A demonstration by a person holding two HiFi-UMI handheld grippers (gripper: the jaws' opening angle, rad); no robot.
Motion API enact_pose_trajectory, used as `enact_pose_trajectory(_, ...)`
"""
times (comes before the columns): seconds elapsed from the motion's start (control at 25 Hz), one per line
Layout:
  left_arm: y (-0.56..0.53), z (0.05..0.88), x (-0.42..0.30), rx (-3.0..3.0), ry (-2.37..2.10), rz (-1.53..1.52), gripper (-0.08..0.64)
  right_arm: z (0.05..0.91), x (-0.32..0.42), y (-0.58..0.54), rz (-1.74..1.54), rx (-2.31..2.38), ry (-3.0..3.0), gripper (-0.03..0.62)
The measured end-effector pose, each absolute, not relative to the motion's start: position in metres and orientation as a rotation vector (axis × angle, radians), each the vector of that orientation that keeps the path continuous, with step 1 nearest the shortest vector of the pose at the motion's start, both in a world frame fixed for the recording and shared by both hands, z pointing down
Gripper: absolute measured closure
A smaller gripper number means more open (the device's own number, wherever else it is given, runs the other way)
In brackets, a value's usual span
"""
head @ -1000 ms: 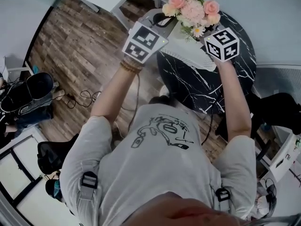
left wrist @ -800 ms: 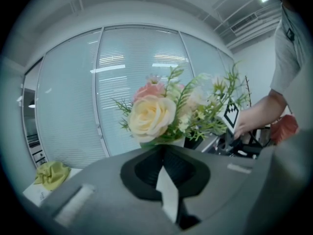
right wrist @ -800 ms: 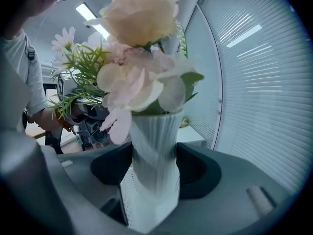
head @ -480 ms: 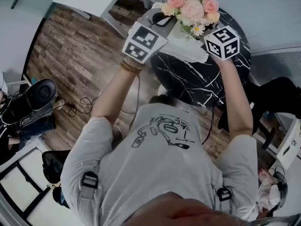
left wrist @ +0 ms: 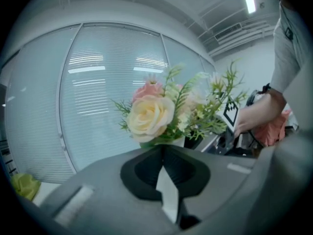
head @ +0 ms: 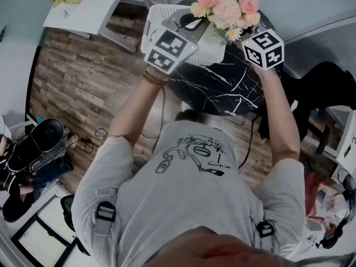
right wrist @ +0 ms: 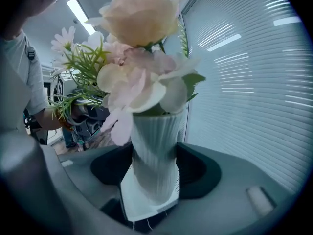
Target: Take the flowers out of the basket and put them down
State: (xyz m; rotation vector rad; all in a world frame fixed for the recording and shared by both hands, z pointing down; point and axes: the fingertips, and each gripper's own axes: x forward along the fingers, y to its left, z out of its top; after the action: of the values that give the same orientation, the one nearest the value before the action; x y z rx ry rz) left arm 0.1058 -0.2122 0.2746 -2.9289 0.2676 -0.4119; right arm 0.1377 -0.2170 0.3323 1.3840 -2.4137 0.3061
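Jaws: left gripper (left wrist: 164,153) pinched almost together on thin white basket (head: 154,21) wall; right gripper (right wrist: 154,168) clamped wide round ribbed vase (right wrist: 155,141). Flowers (head: 225,10) in vase, not yet clear of basket, over black marble table (head: 222,88). Lift-out and set-down both left, I'd judge.

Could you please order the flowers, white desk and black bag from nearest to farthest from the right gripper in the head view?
1. Flowers, in the right gripper's jaws, top.
2. White desk, top left.
3. Black bag, on the floor, lower left.
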Motion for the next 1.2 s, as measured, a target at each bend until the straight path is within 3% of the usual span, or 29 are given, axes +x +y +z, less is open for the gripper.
enact_pose_trajectory(0.72, -0.08, 0.285, 0.258, -2.956, -0.102, -0.354, 0.557, 0.343, 0.291, -0.077, 0.374, 1.67, -2.218, 0.304)
enact_pose_trajectory(1.2, -0.031, 0.292, 0.29, -2.955, -0.167, -0.365, 0.557, 0.351, 0.321, -0.027, 0.398, 1.719, -2.185, 0.304)
